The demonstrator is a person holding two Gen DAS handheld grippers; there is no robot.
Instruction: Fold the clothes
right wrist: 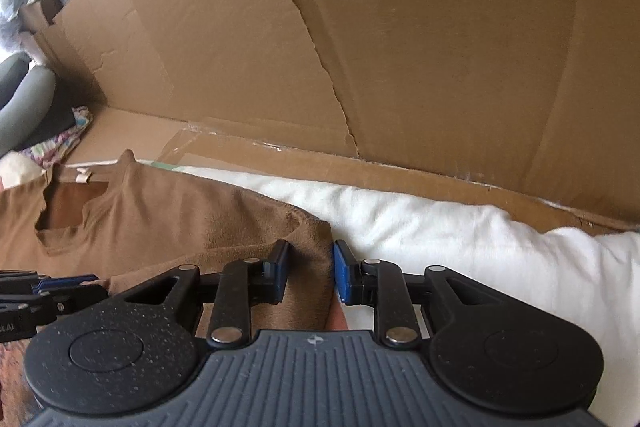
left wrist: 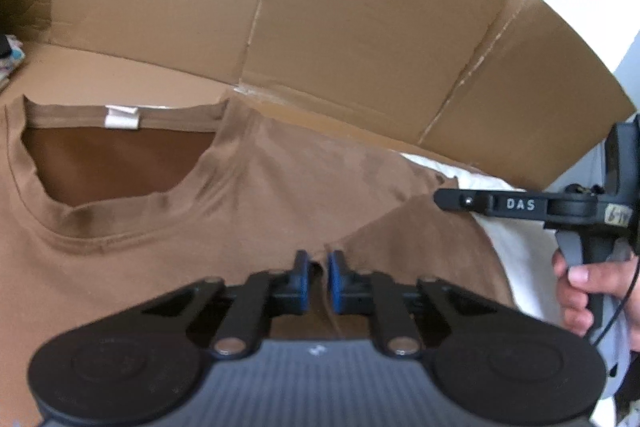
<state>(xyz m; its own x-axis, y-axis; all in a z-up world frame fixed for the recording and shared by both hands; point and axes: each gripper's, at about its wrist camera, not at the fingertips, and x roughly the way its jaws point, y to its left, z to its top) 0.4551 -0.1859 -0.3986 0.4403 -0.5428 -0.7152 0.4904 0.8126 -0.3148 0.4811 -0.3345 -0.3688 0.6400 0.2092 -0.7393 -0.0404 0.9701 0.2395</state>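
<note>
T-shirt (left wrist: pixel 248 195), brown, crew neck, lying flat on a white cloth (right wrist: pixel 460 227); neckline up, white label (left wrist: pixel 122 117) at the back of the collar. One sleeve (left wrist: pixel 420 247) is folded in over the chest, its edge running diagonally.

Left gripper (left wrist: pixel 319 279): black linkage, blue pads, low over the shirt at the inner end of the folded sleeve. Fingers drawn nearly together, a thin gap between them; a ridge of brown fabric sits in that gap, though whether it is actually pinched cannot be told.

Right gripper (right wrist: pixel 311 271): same build, at the outer edge of the folded sleeve. Fingers partly apart, straddling the fabric edge without closing on it. A hand (left wrist: pixel 588 291) grips its handle in the left wrist view.

Cardboard (right wrist: pixel 400 47): large flattened sheets, creased and torn, standing behind the shirt.

Patterned fabric (right wrist: pixel 64 143): crumpled, far left.
</note>
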